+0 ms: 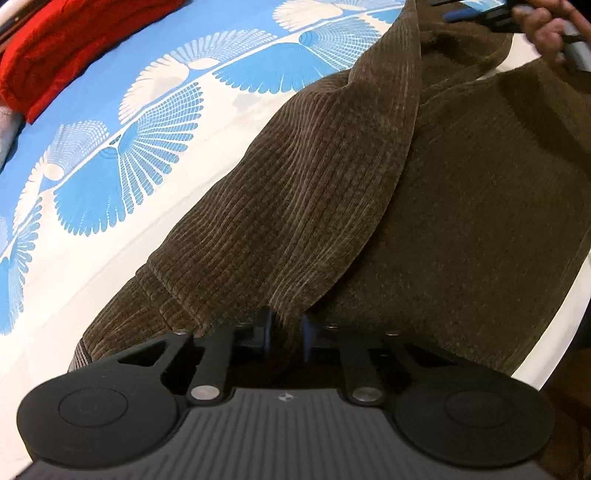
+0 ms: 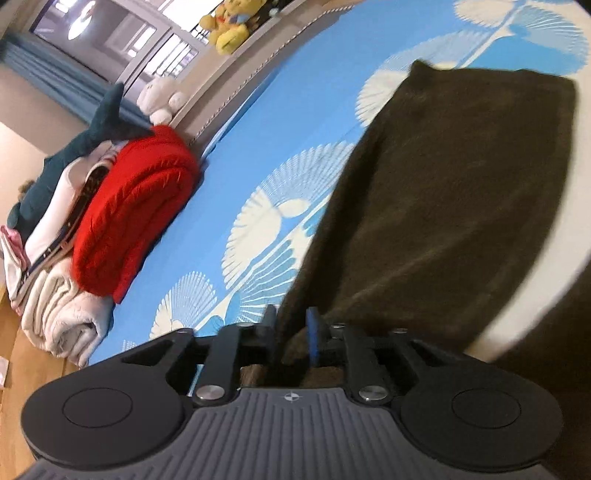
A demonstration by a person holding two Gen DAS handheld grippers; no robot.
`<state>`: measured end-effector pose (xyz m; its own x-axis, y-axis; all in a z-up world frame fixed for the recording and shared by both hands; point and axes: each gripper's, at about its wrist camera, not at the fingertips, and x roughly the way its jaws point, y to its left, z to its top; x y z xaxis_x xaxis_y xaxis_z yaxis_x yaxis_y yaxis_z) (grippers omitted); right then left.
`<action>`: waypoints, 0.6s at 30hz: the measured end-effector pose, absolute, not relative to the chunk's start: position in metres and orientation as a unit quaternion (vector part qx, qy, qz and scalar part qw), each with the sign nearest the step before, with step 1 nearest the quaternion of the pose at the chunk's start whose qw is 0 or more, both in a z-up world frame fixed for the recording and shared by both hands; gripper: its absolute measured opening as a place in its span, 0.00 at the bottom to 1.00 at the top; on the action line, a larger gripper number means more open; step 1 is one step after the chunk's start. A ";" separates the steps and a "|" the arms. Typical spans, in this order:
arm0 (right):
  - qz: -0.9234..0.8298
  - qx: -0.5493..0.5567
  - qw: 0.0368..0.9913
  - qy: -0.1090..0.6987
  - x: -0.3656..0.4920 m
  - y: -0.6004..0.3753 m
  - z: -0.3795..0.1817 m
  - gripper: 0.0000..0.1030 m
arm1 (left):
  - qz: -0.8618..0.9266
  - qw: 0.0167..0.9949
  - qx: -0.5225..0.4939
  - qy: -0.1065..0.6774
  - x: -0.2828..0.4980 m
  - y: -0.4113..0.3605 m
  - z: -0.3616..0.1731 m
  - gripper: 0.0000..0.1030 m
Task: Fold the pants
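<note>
Two grippers pinch the brown corduroy pants (image 1: 369,192) on the bed sheet (image 1: 110,96): left gripper (image 1: 286,332) closed on a near fold, right gripper (image 2: 291,332) w/ cloth between its jaws. The long axis runs away from both, approx. straight ahead.

The pants (image 1: 424,192) are dark olive-brown ribbed corduroy. They lie on a bed sheet (image 1: 110,122) of bright blue printed with white fan shapes. A folded blanket (image 2: 136,218) is vivid red, the plush toy (image 2: 229,22) yellow.
</note>
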<state>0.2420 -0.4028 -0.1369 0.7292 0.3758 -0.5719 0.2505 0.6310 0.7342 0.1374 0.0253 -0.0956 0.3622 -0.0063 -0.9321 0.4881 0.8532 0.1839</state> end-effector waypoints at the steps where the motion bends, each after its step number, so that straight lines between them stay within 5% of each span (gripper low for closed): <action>1: 0.038 0.428 0.824 0.368 0.250 -0.397 -0.140 0.37 | -0.157 0.796 0.218 0.543 0.138 0.027 -0.095 0.13; 9: 0.016 0.428 0.814 0.392 0.294 -0.368 -0.162 0.41 | -0.164 0.809 0.172 0.538 0.142 0.043 -0.080 0.11; 12: 0.010 0.416 0.817 0.399 0.297 -0.367 -0.164 0.10 | -0.168 0.817 0.161 0.527 0.139 0.049 -0.071 0.10; 18: 0.016 0.390 0.844 0.367 0.269 -0.381 -0.117 0.07 | -0.173 0.840 0.132 0.496 0.123 0.069 -0.047 0.09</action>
